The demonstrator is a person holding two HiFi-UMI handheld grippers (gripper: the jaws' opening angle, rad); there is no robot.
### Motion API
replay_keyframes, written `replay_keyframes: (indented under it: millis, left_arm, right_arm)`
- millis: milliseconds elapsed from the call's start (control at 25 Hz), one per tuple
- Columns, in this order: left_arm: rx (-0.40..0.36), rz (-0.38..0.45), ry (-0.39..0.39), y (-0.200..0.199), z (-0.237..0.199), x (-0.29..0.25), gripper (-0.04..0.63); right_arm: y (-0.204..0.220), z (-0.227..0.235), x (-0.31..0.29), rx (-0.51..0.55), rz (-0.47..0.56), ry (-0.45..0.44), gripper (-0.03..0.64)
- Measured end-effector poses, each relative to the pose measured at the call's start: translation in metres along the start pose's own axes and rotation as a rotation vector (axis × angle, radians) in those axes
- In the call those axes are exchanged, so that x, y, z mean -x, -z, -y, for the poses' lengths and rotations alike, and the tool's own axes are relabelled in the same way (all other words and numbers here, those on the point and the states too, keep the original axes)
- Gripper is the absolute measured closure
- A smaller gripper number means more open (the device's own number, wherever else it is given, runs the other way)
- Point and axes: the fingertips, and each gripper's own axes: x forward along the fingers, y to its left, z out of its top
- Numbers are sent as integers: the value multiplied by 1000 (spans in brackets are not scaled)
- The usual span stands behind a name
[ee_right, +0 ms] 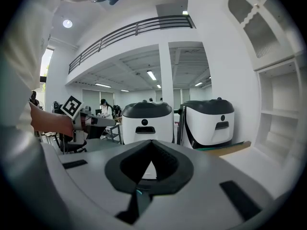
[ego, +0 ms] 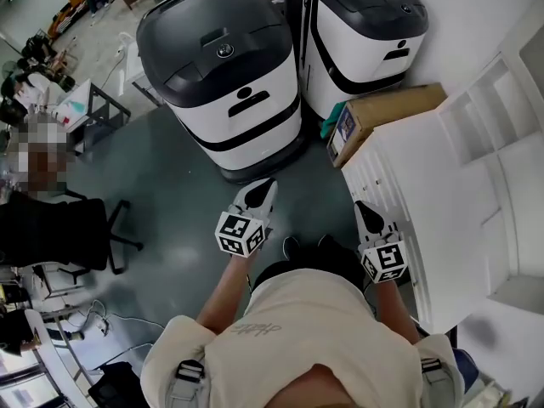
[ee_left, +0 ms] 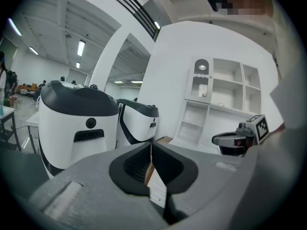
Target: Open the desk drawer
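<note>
Head view
- Grippers: two. The left gripper is over the grey floor; the right gripper is just beside the desk front.
- Pose: both forearms reach forward from the torso. Both grippers point away from the body and sit level with each other, well apart.
- Desk drawer: cannot be told apart on the white desk front; no seam or handle can be made out.
- Desk: one, white, at right, carrying one open shelf unit.
- Machines: two, white with dark lids. The near machine is ahead of the left gripper and the far machine is beside it.
- Cardboard box: one, wedged between the far machine and the desk.
- Office chair: one, at far left.

Left gripper view
- Left gripper: jaw tips pressed together, nothing between them.
- Ahead: both machines at left and the shelf unit at right.
- Right gripper: at the right edge, level with this one.

Right gripper view
- Right gripper: jaw tips meet, pinching nothing.
- Ahead: two machines side by side. The left gripper is at left and the shelf unit rises at right.
</note>
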Motion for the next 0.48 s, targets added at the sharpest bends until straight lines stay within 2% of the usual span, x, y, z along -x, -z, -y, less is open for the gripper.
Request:
replay_keyframes:
  millis: [240, 480]
  left_arm:
    - [-5, -44, 42, 9, -10, -30, 578]
    - [-137, -49, 128, -16, 9, -68, 578]
  right_arm:
    - [-2, 22, -13, -24, -3, 53, 621]
    - [7, 58, -25, -100, -1, 101, 621]
